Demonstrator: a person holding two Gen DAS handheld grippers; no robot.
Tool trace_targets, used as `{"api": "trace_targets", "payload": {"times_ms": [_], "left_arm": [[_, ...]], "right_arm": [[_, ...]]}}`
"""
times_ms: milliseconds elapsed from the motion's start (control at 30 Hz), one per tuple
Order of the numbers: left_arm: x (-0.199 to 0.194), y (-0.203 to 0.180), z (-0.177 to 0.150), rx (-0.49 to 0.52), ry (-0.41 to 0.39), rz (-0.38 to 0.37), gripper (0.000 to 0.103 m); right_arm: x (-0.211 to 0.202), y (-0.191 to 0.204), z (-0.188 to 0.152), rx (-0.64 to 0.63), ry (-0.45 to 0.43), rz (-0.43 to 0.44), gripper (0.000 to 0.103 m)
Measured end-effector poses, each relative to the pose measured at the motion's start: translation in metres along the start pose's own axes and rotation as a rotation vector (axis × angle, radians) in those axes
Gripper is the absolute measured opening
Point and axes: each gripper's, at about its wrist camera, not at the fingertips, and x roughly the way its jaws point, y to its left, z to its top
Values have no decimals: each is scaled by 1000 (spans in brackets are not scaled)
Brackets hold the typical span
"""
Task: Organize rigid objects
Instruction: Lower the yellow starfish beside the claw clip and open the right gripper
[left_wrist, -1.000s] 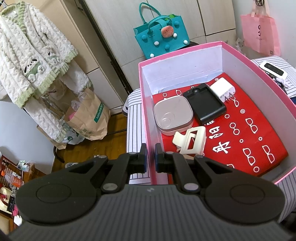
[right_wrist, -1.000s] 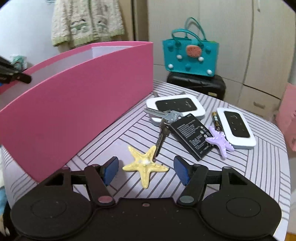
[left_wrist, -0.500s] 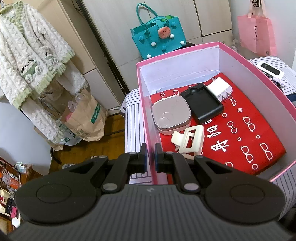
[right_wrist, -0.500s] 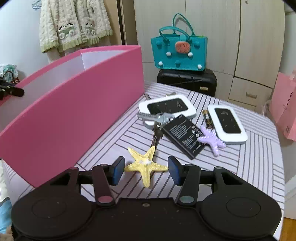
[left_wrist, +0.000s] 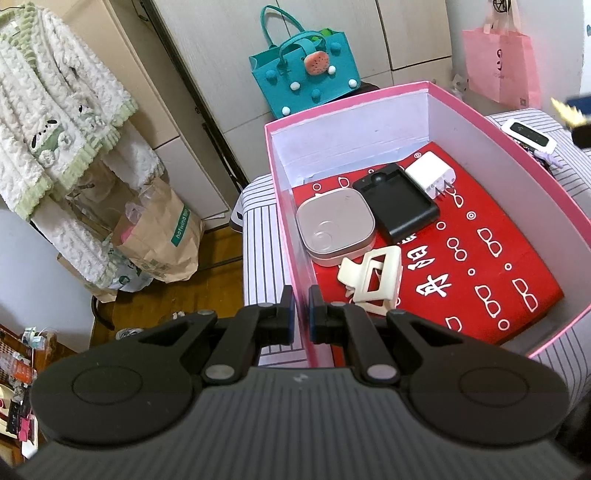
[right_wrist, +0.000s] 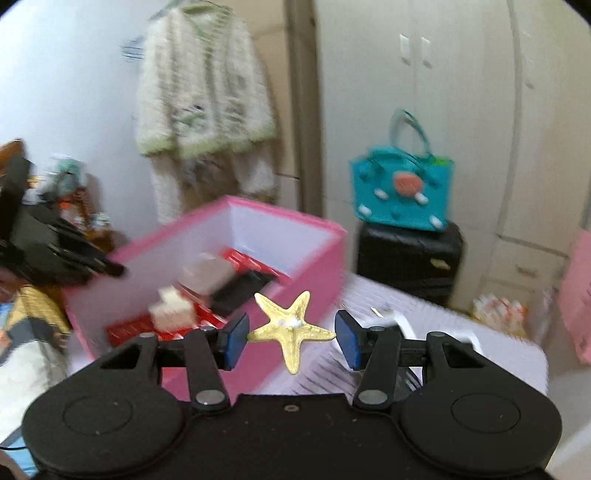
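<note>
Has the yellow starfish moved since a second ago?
Yes. The starfish is up off the striped table, clamped in the right gripper, now level with the pink box rim.

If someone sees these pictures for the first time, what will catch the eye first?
First, the yellow starfish, held in the air between the right gripper's blue pads, just in front of the pink box. Next, the box's bright red lining, and the left gripper pinching the near wall.
</note>
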Motion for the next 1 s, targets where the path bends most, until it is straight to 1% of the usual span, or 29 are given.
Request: {"api": "trace_targets", "payload": {"times_ms": [67,133,200,267,433,600,733,800,867,900,933,967,1000], "left_arm": [[0,0,1,-2,4,-2,6],[0,1,1,-3,6,-5,6],[0,1,1,-3,6,-6,6],[0,1,1,-4,5,-9,6],[0,2,1,1,9,-16,6],[0,3,1,0,11,-25,6],[-1,5,0,-9,11,-31,6],[-2,5,-1,-9,12,-37,5],[-2,8,0,-22,19,-51,5],[-1,9,0,-27,24,-54,5],[-1,8,-1,-27,24,-53,5],[-1,8,-1,-24,21,-52,5],[-1,7,-2,-25,22,-53,5]], "right_arm": [[10,10,14,-23,20,71,57],[28,19,24,-35,66,140,57],[50,28,33,-42,123,191,57],[69,40,34,-66,175,220,57],[121,60,36,-141,327,250,57],[158,75,27,-247,448,207,57],[173,79,25,-316,549,186,57],[174,81,26,-350,573,187,57],[175,80,28,-354,574,178,57],[173,77,30,-327,556,179,58],[171,75,33,-294,534,186,62],[167,71,36,-267,508,200,64],[159,66,38,-243,475,210,64]]}}
